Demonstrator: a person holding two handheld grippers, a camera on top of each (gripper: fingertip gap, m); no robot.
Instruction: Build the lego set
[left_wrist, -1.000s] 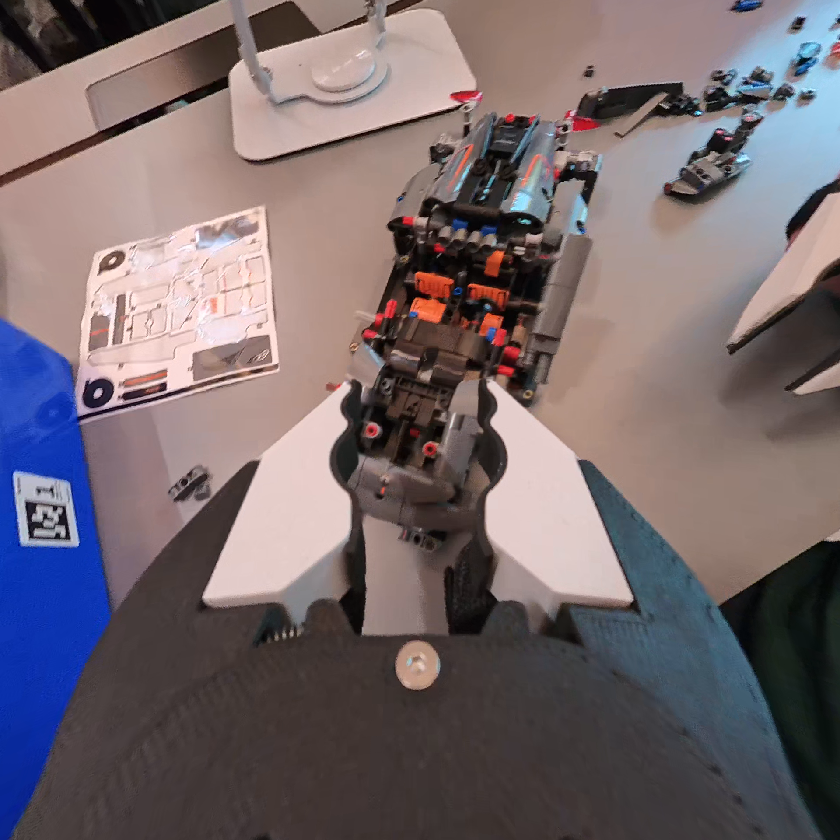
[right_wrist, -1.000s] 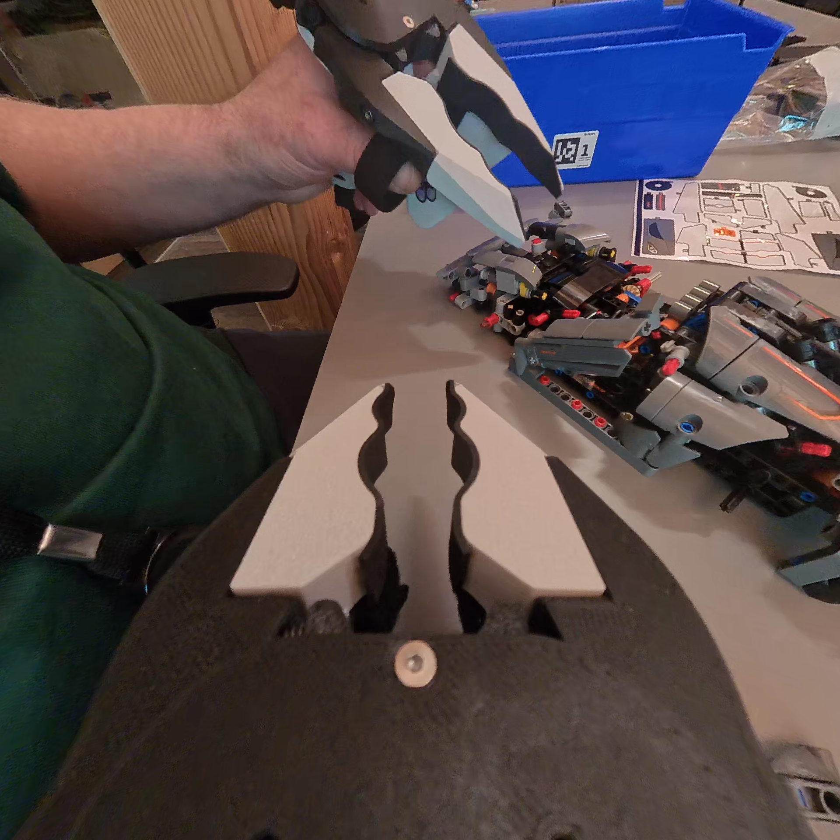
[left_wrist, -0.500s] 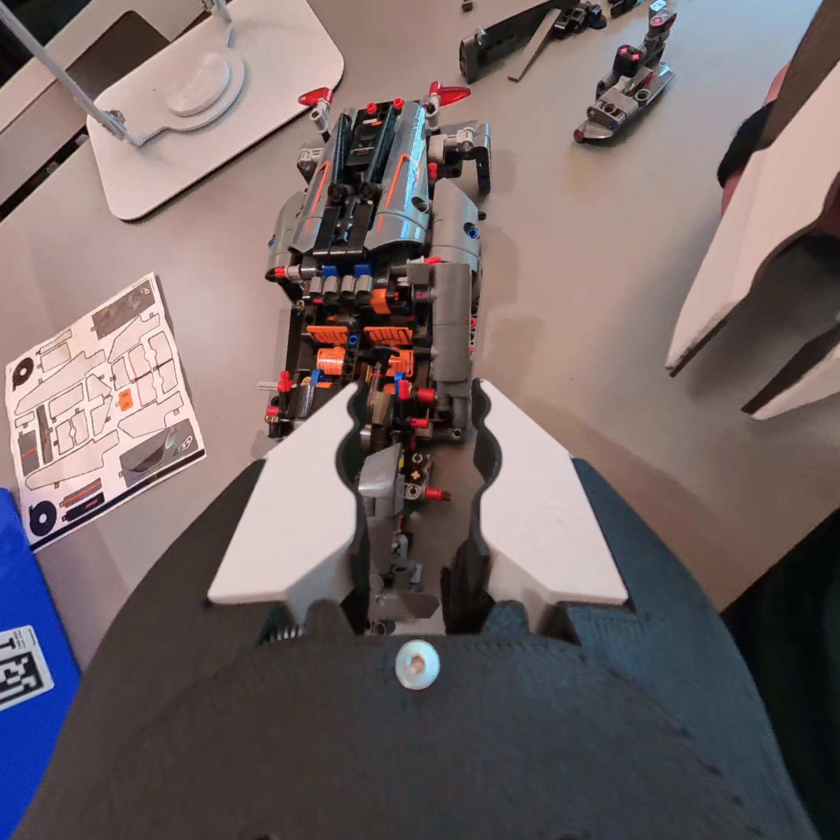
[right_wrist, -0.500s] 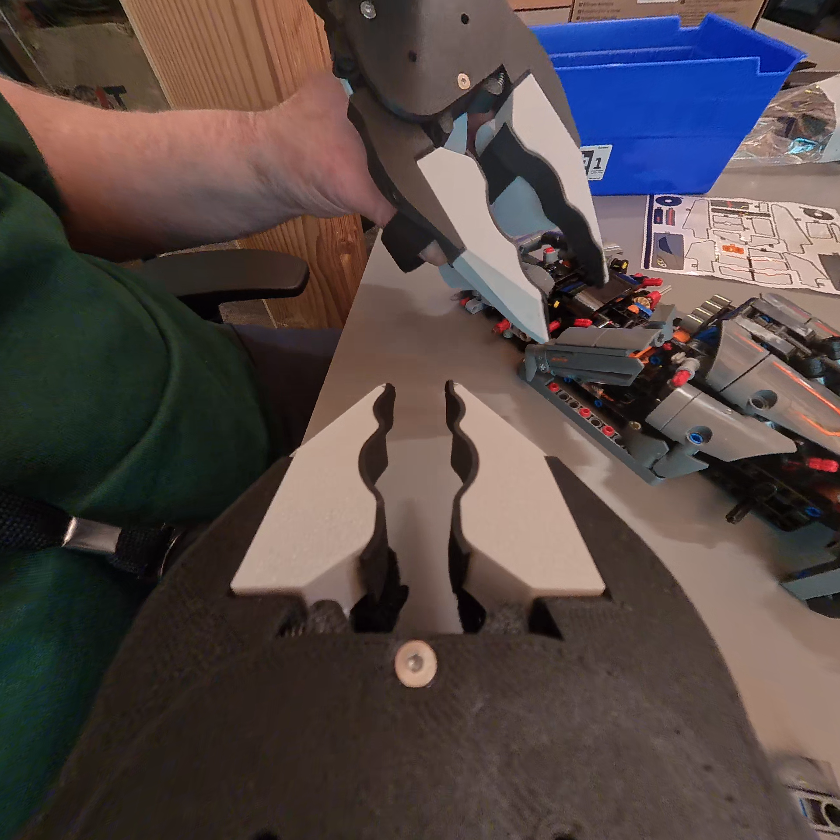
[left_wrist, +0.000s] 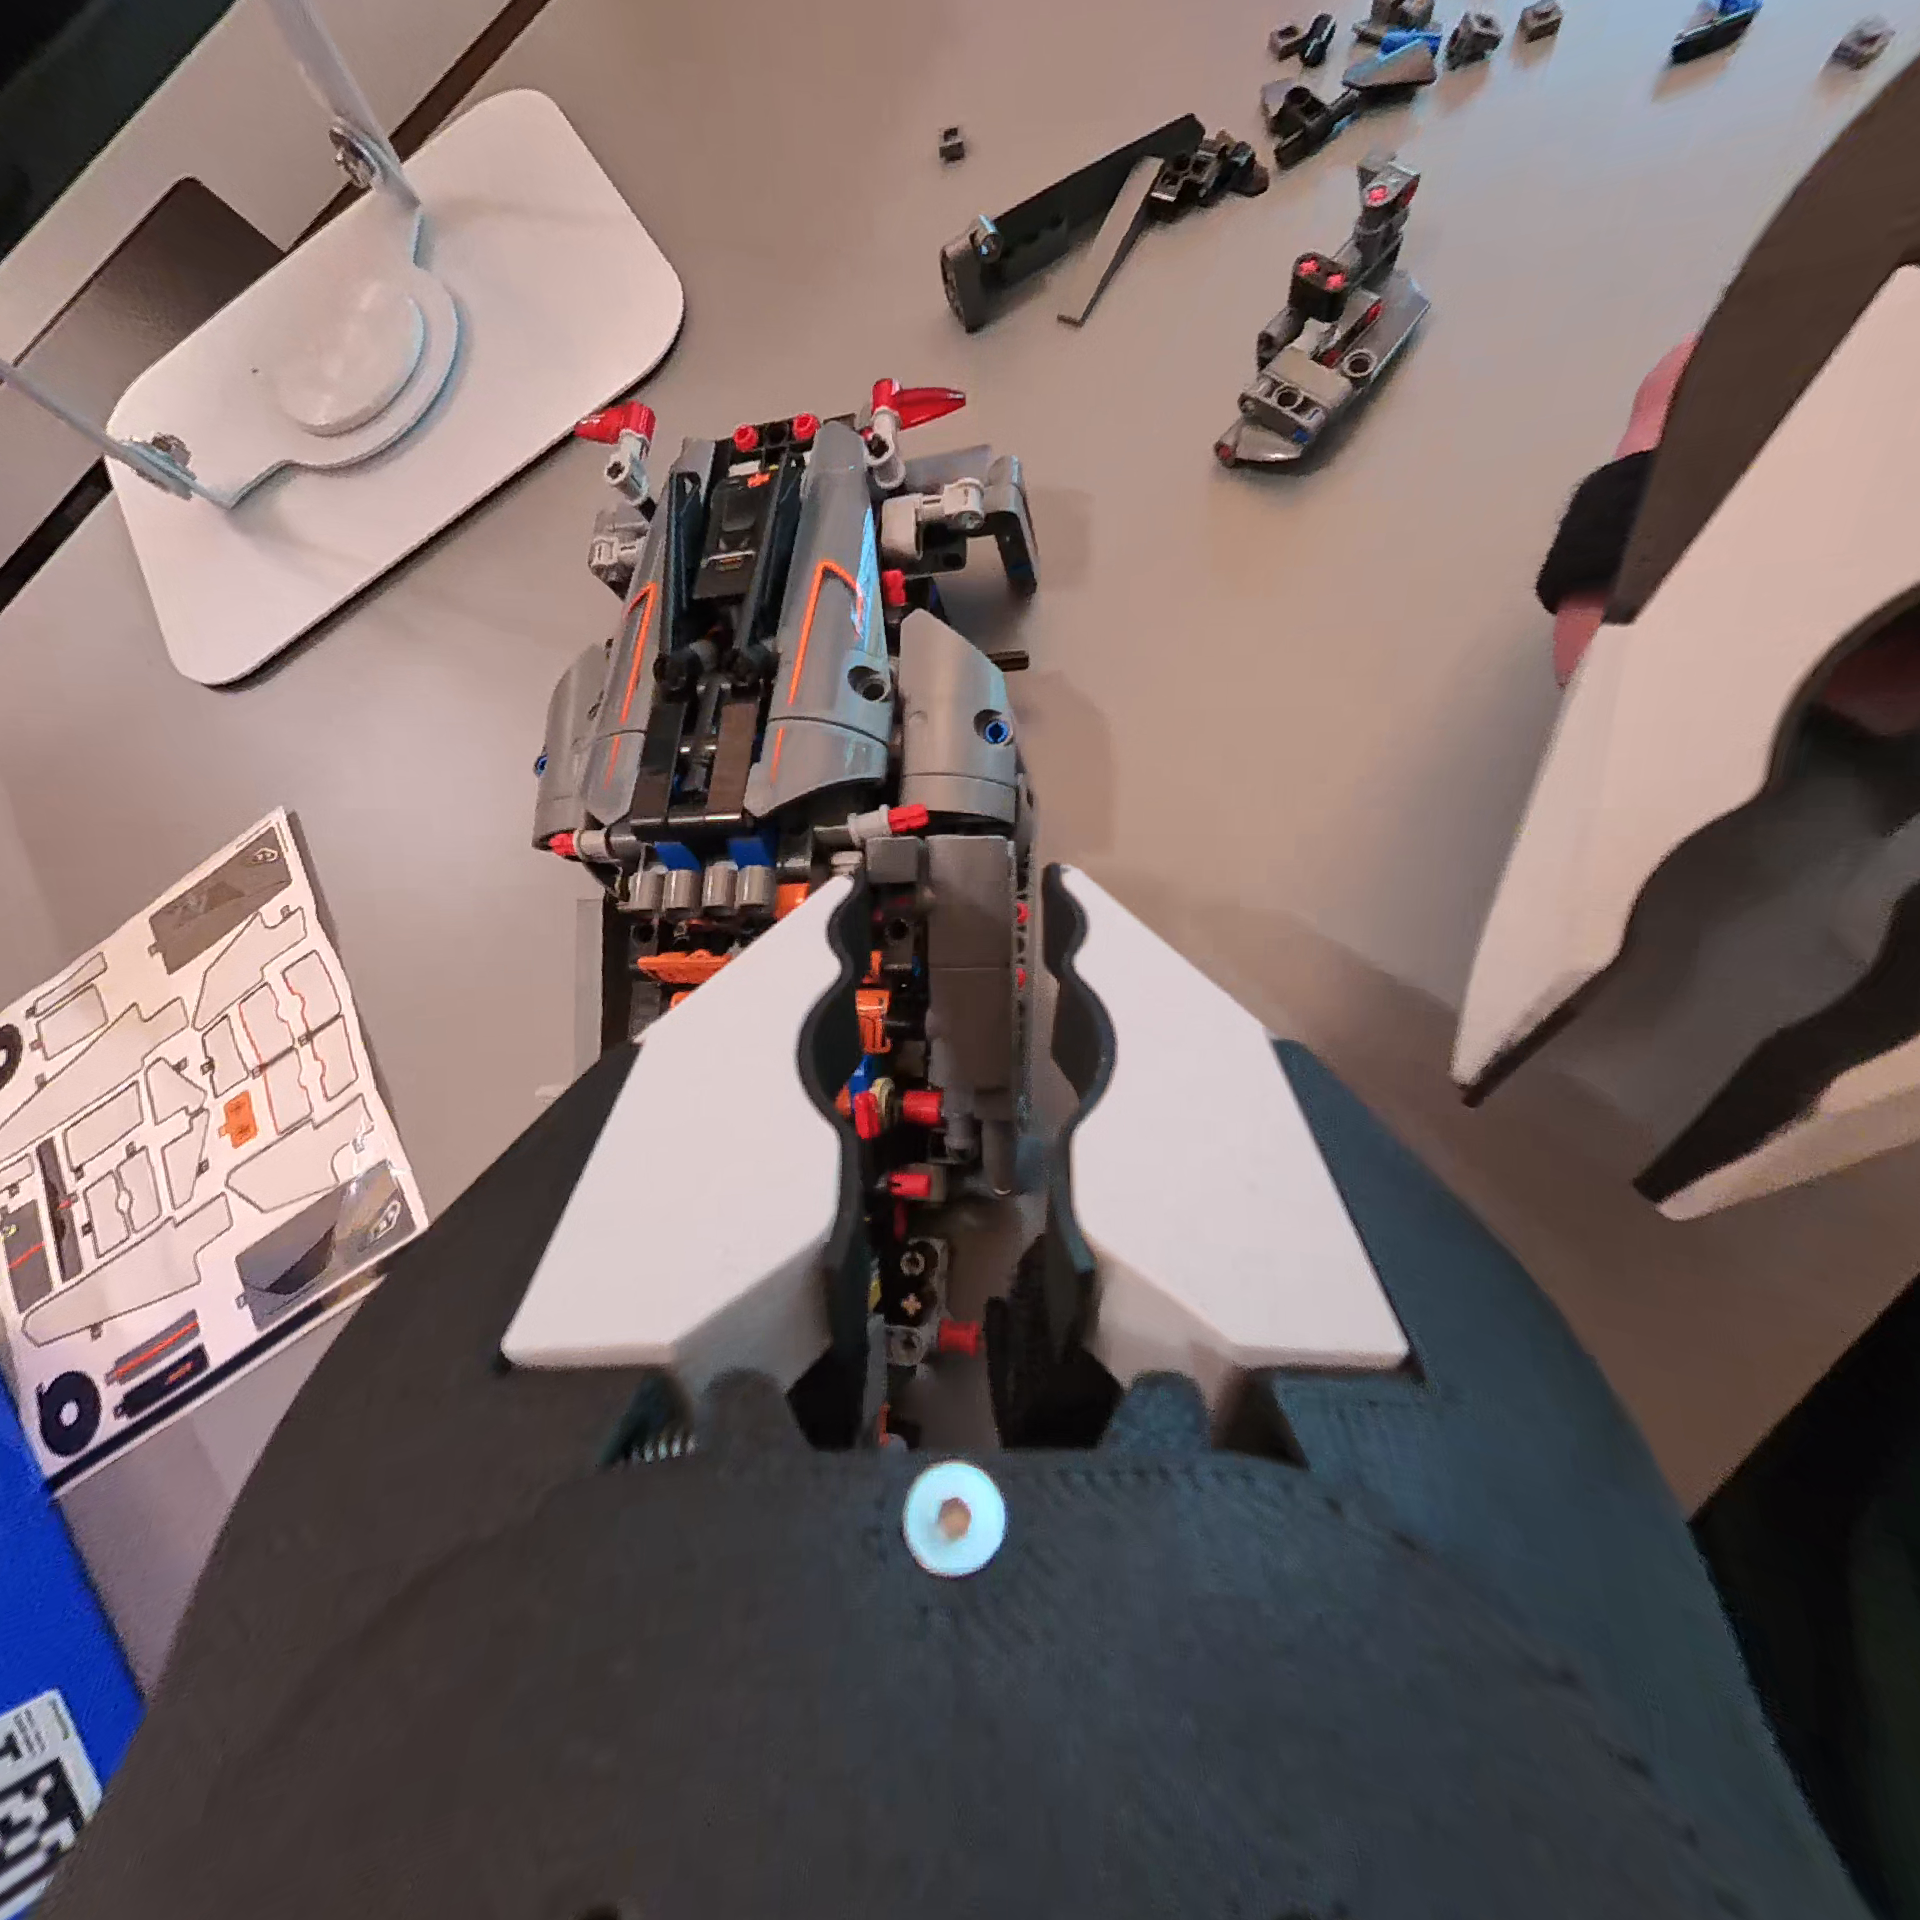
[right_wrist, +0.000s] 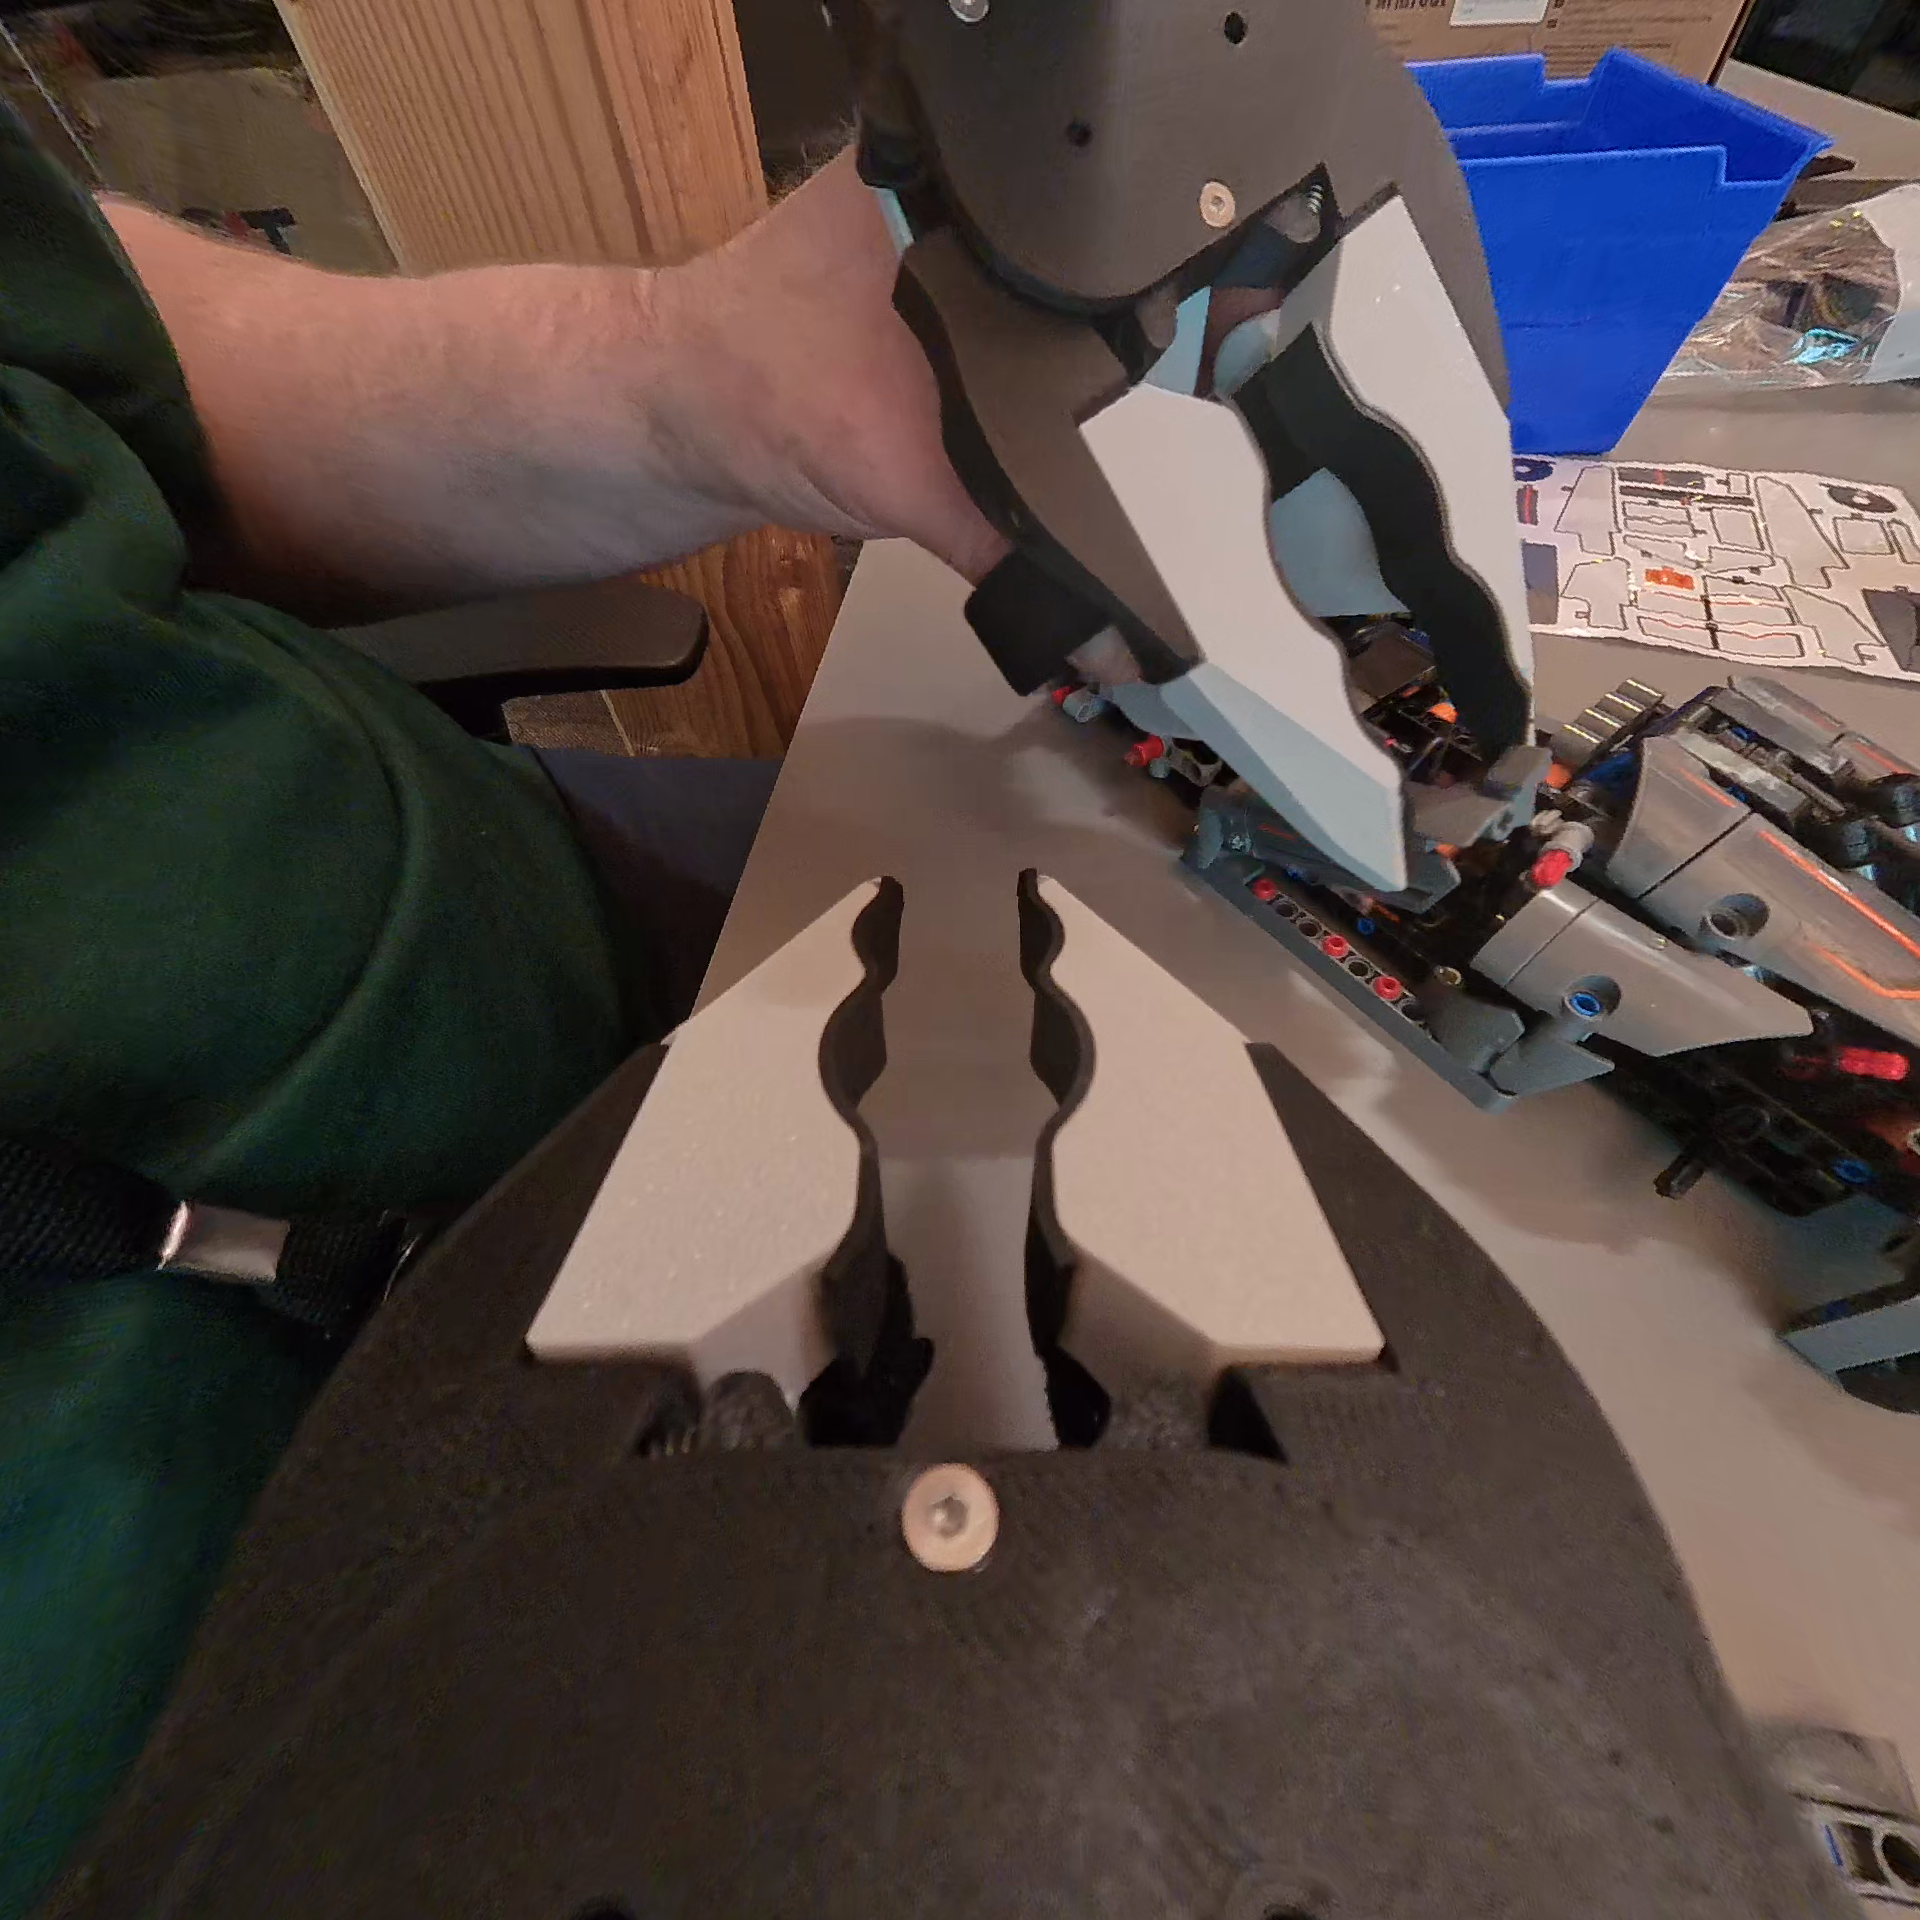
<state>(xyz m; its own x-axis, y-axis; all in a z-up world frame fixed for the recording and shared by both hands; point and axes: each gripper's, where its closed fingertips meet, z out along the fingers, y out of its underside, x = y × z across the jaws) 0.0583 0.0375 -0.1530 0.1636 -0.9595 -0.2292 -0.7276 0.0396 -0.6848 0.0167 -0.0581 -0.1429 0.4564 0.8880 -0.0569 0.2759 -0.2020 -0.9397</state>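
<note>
So the lego car (left_wrist: 769, 665) is sitting flat on the grey counter (left_wrist: 1195, 644), sticker sheet (left_wrist: 177, 1122) off to one side. Left gripper (left_wrist: 951, 904) is angled down over the car's near half with its jaws spread either side of a grey side panel, can't tell if it's actually pinching. Right gripper (right_wrist: 956, 883) is just hovering beside it, jaws apart, holding nothing.

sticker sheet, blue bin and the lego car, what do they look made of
Sticker sheet: glossy paper or film, judging by its thin flat lie and the sheen on it. Blue bin: moulded plastic, apparently, with uniform colour and smooth stiff walls. Lego car: hard plastic pieces, with soft highlights on the grey panels and pin holes throughout.
</note>
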